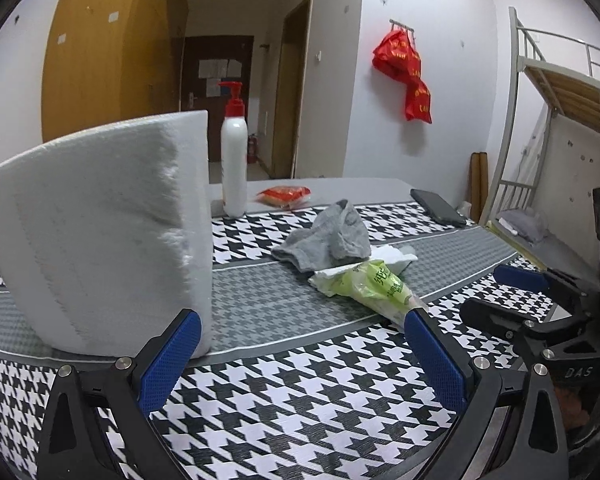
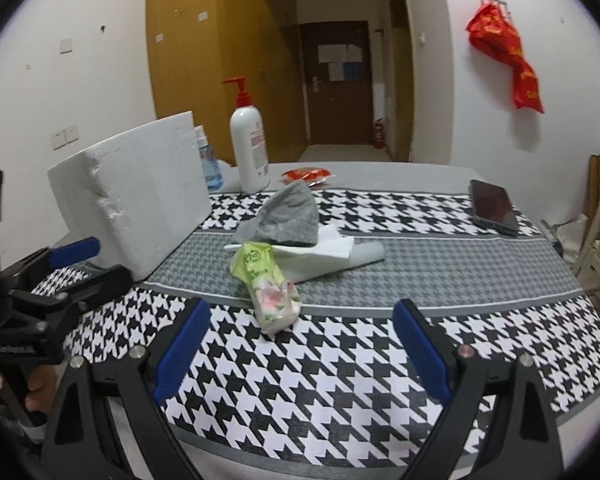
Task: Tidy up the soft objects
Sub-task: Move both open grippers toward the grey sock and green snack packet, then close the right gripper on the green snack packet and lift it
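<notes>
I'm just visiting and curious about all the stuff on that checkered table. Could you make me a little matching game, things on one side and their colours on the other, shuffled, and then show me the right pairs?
Things:
1. sock
2. tissue pack
3. phone
4. foam block

Colours:
A. white
B. grey
C. black
D. light green with pink flowers

Right pairs: 1-B, 2-D, 3-C, 4-A.
</notes>
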